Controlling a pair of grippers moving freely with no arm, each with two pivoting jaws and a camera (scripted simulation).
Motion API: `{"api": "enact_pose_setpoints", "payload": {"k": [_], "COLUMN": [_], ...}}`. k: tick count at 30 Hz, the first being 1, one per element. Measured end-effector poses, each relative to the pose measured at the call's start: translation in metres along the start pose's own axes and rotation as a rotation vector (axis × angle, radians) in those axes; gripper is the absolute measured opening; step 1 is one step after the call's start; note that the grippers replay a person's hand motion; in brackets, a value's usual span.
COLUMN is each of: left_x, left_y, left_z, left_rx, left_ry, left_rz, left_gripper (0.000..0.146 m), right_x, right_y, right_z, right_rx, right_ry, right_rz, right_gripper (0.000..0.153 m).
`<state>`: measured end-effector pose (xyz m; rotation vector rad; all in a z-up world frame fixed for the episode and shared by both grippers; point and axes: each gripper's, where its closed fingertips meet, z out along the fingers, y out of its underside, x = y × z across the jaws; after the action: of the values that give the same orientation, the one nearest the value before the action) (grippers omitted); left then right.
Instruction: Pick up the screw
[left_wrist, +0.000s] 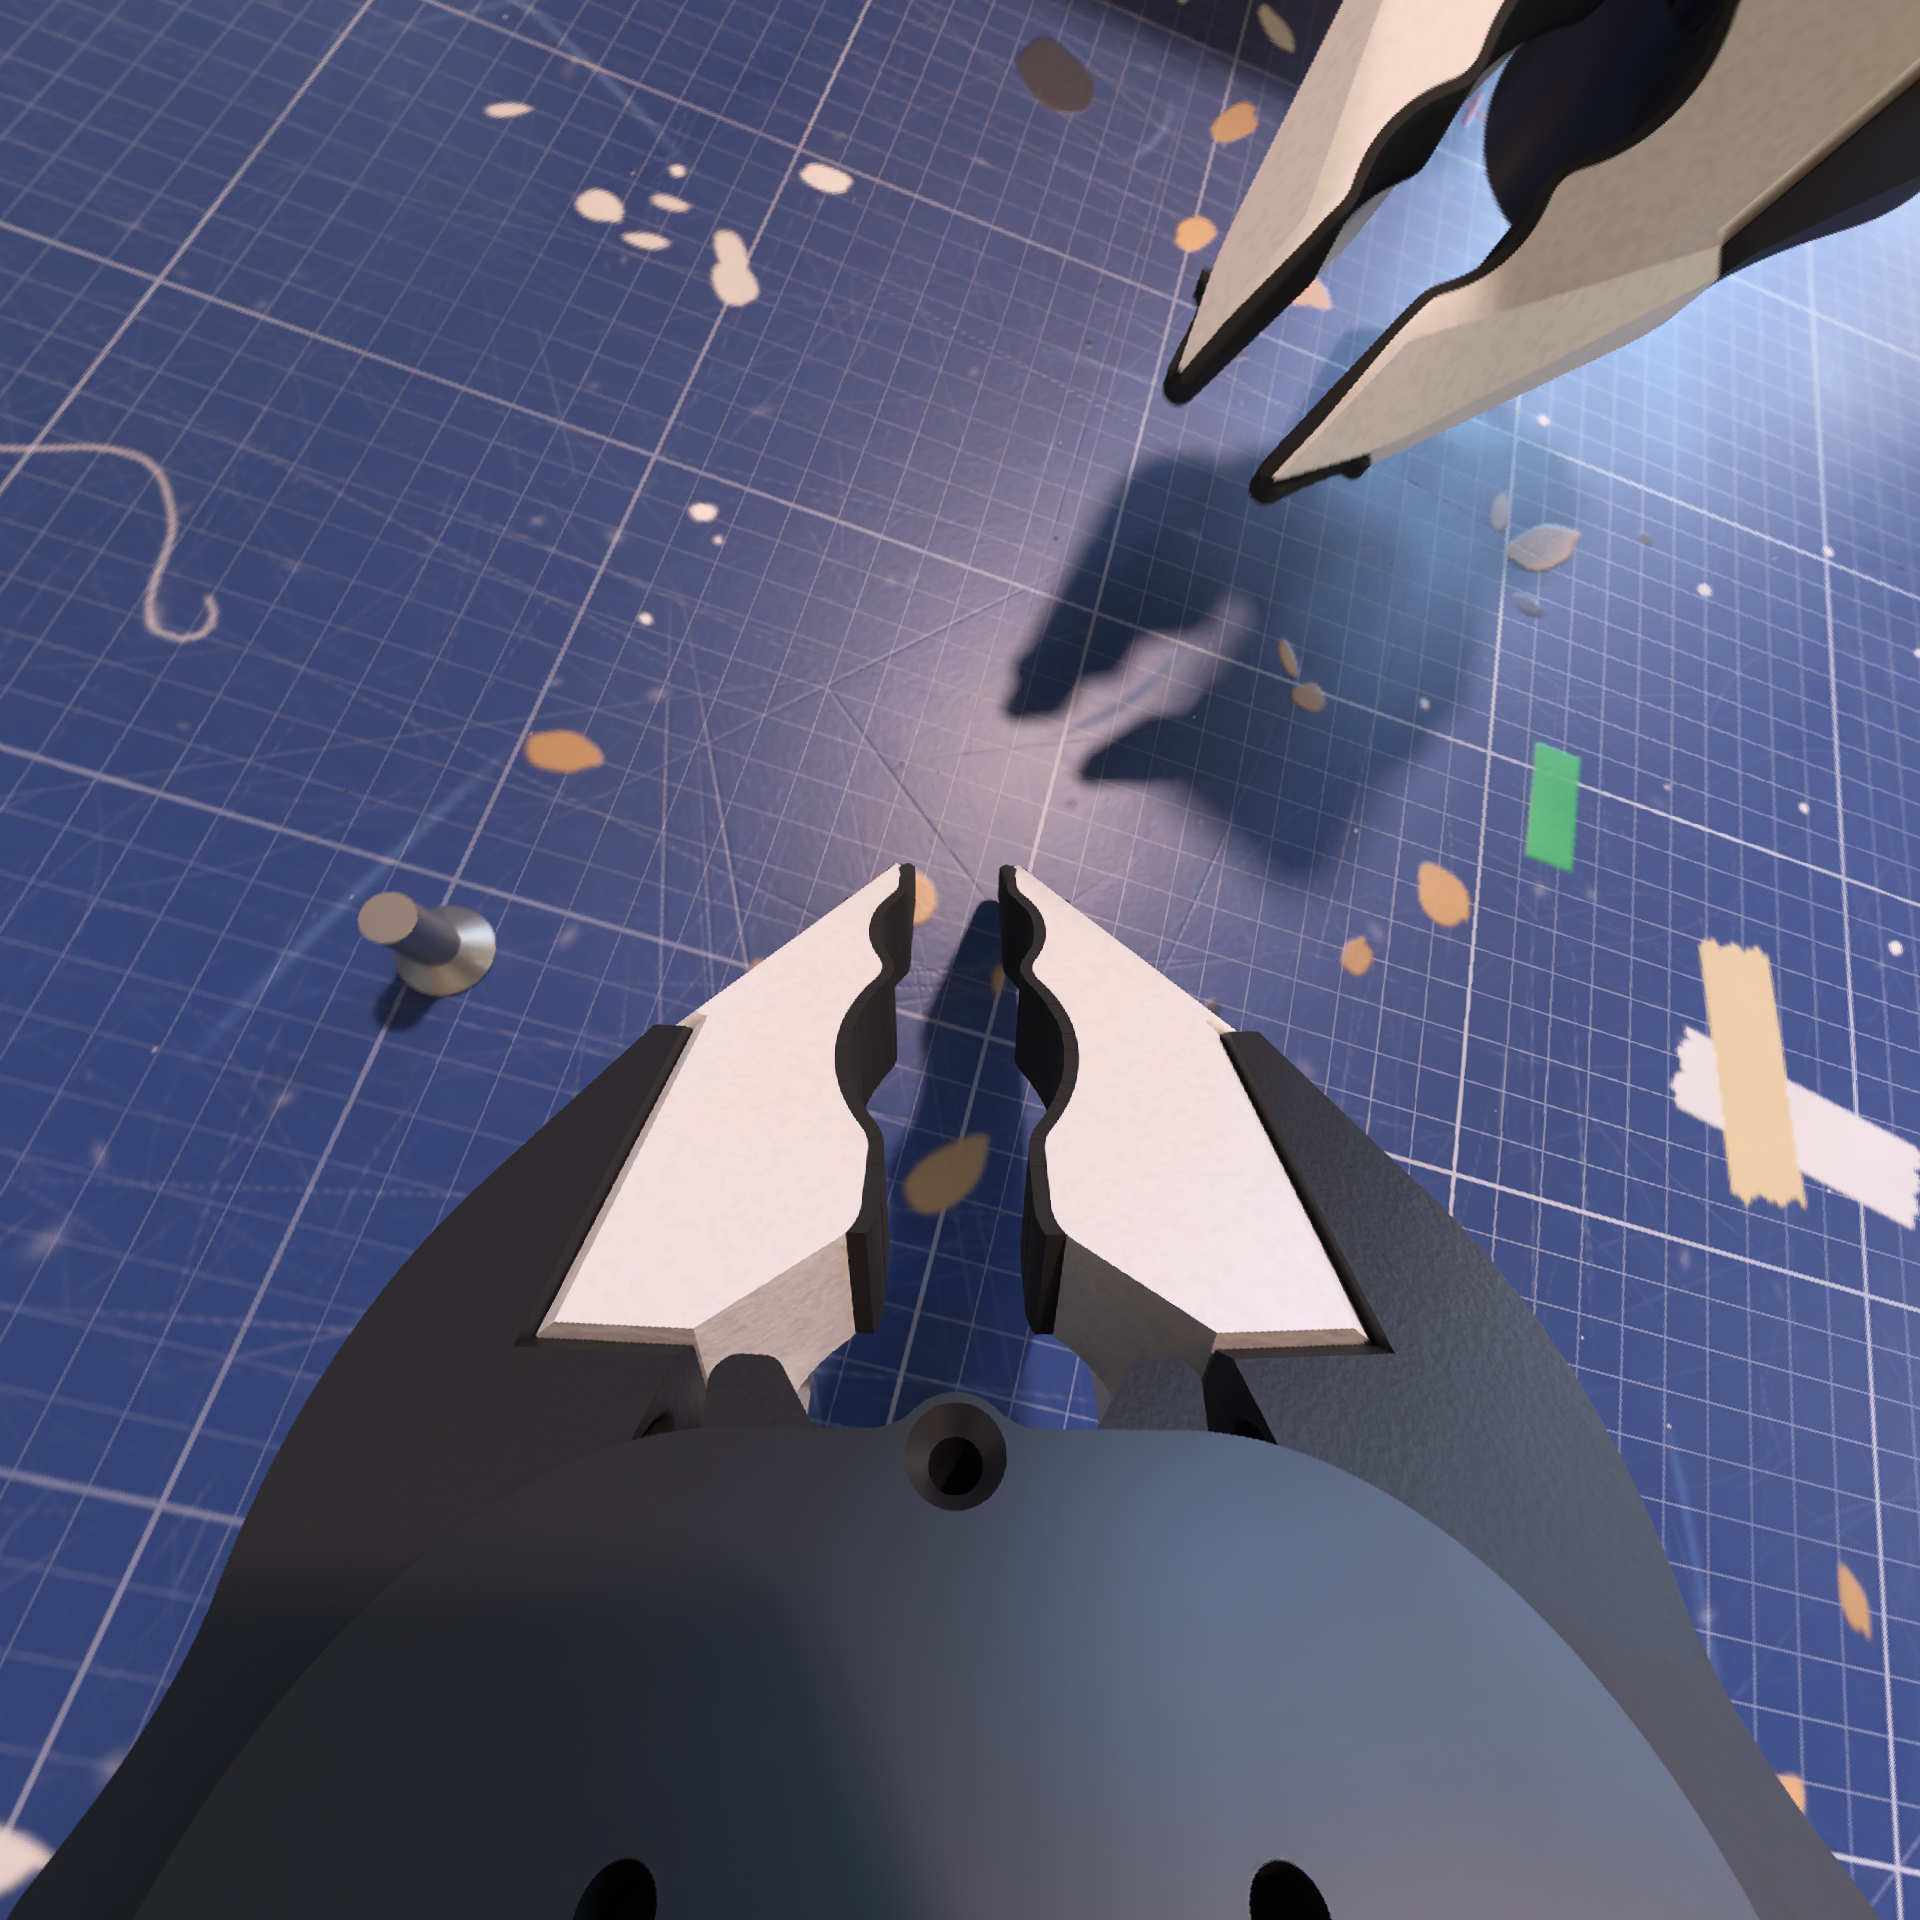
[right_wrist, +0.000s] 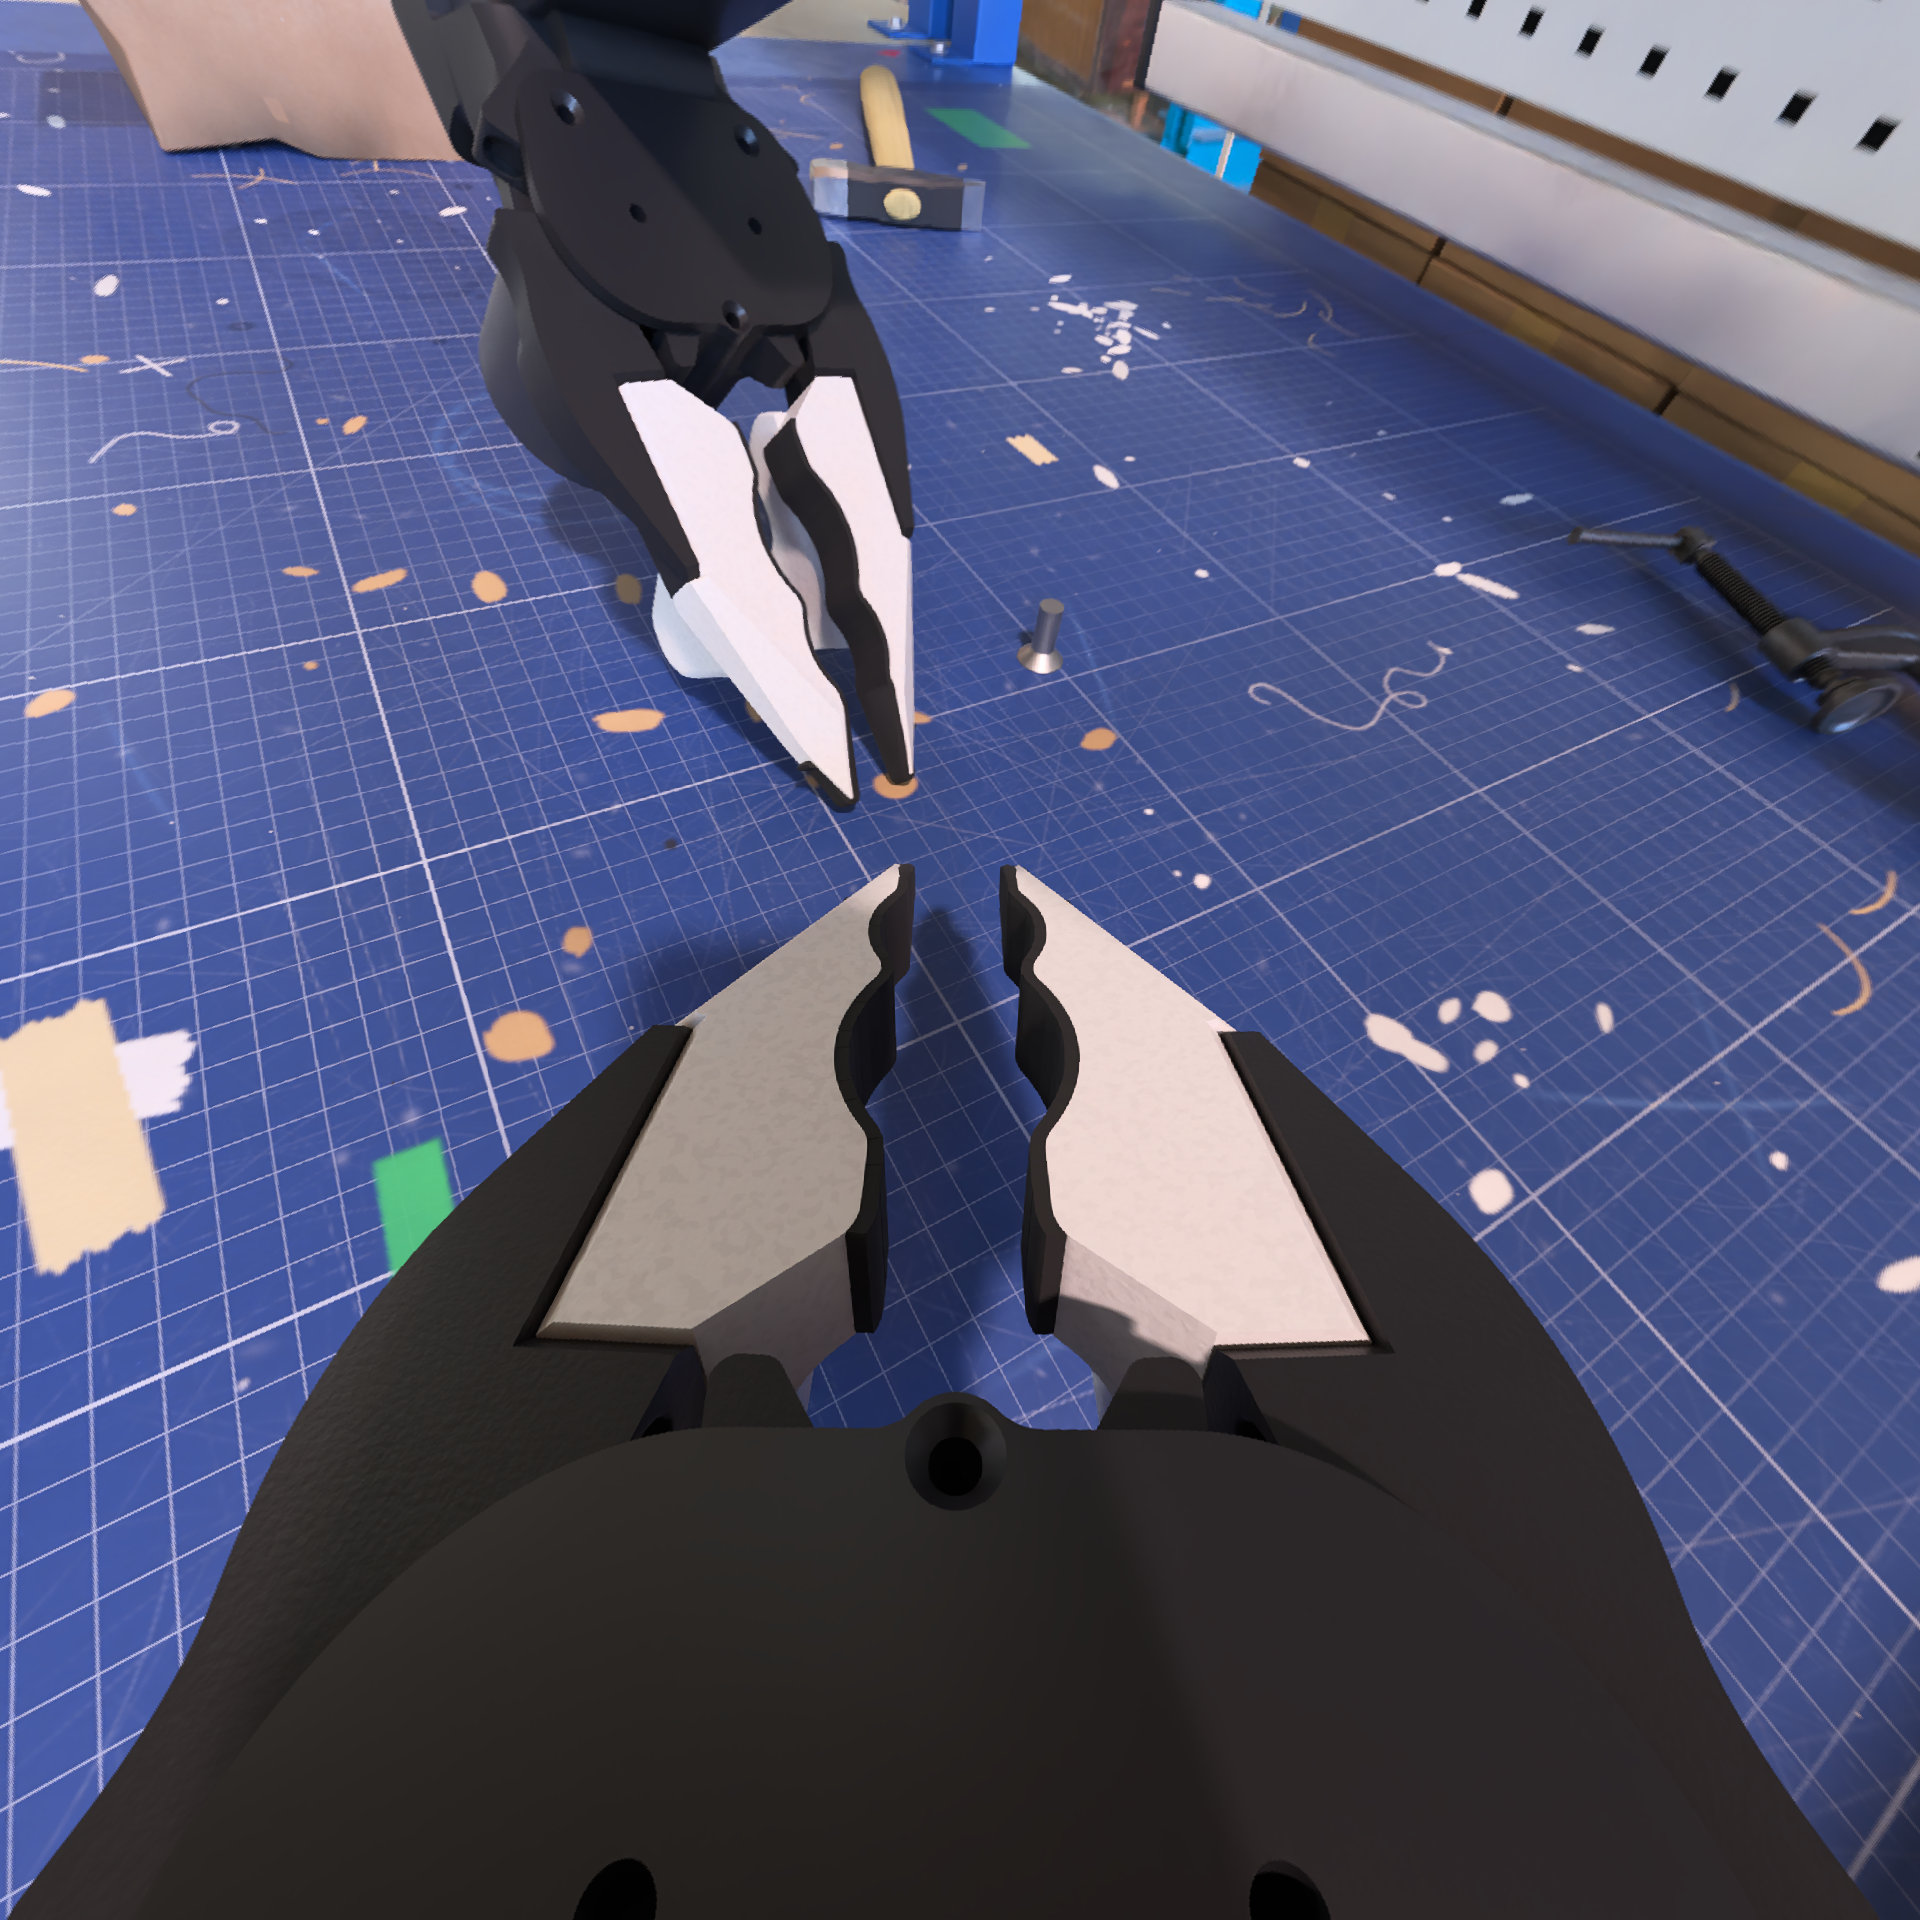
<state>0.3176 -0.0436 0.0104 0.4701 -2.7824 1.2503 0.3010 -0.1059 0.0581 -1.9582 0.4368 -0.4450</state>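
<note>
The screw is small and grey and stands head-down on the blue cutting mat. It is left of my left gripper, about level with the fingertips. The left gripper is open and empty, its tips low over the mat. In the right wrist view the screw stands beyond and slightly right of my right gripper, which is open and empty. The left gripper shows there pointing down at the mat, left of the screw. The right gripper shows at the top right of the left wrist view.
A hammer lies at the far side of the mat and a black clamp at the right. A cardboard box is at the far left, a pegboard wall on the right. Tape strips and paint spots mark the mat.
</note>
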Motion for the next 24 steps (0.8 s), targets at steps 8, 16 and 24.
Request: {"api": "enact_pose_setpoints", "payload": {"k": [8, 16, 24], "left_x": [-0.01, -0.016, -0.048], "left_y": [0.007, 0.012, 0.009], "left_z": [-0.022, -0.061, -0.083], "left_rx": [-0.021, 0.065, 0.188], "left_ry": [-0.136, -0.21, -0.259], "left_rz": [0.016, 0.033, 0.118], "left_gripper": [0.042, 0.056, 0.061], "right_x": [0.01, 0.047, 0.07], "right_y": [-0.004, 0.005, 0.0], "right_z": [-0.013, -0.041, -0.054], "right_rx": [0.031, 0.055, 0.159], "right_ry": [0.074, 0.168, 0.166], "right_rz": [-0.044, 0.01, 0.064], "right_gripper": [0.016, 0.024, 0.032]}}
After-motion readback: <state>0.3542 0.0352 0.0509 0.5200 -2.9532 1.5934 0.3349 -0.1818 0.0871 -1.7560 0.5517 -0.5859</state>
